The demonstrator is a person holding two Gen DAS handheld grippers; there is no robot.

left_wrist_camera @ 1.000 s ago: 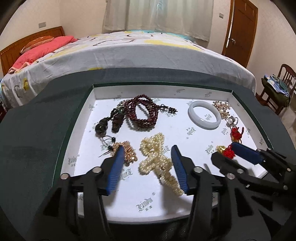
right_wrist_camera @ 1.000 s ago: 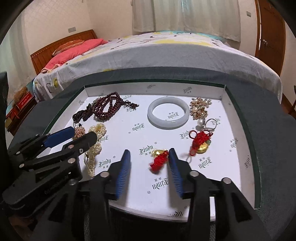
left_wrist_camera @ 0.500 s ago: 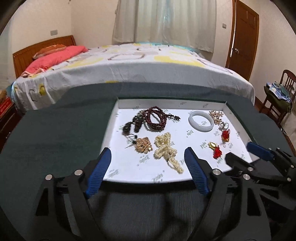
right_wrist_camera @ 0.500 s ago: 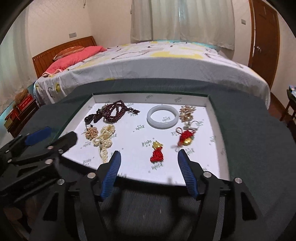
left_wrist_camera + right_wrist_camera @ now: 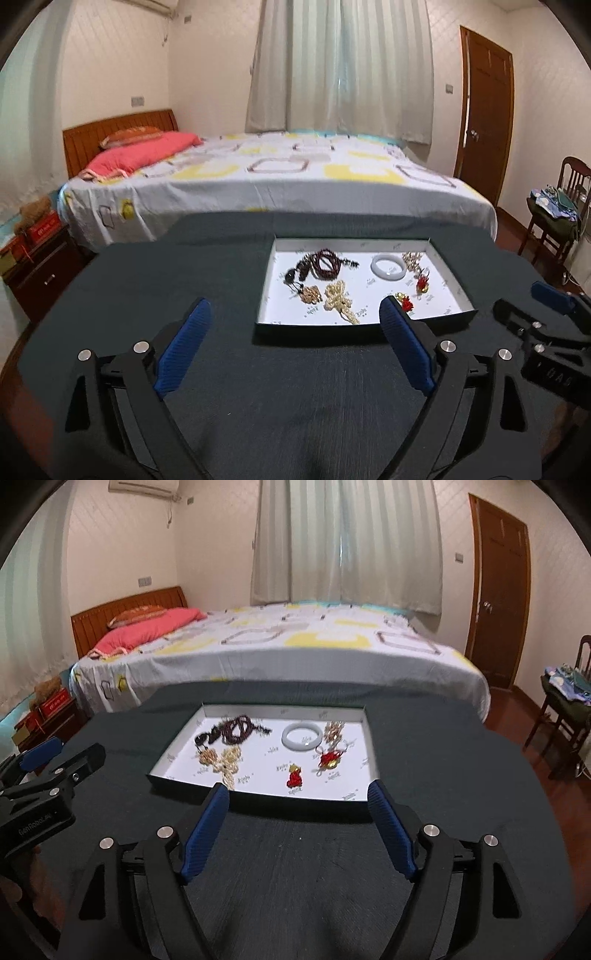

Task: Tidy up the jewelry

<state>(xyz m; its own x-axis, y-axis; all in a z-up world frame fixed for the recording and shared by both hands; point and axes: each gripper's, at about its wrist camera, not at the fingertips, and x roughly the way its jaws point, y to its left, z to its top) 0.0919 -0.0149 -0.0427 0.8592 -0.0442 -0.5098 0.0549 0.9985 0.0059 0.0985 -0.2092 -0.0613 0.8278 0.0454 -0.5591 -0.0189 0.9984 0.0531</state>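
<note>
Left wrist view: the left gripper (image 5: pixel 291 341) hangs over the dark table (image 5: pixel 147 280), jaws just opened wide, nothing between them — best to clear the tray (image 5: pixel 266 295) fully. Right wrist view: the right gripper (image 5: pixel 299 823) likewise spread, empty, short of the tray — beads (image 5: pixel 236 731), pearls (image 5: pixel 229 762), bangle (image 5: pixel 302 737) and red charms (image 5: pixel 294 777) lie apart inside.

Both grippers (jaws opening, empty) withdrew from tray (image 5: pixel 369 324).
</note>
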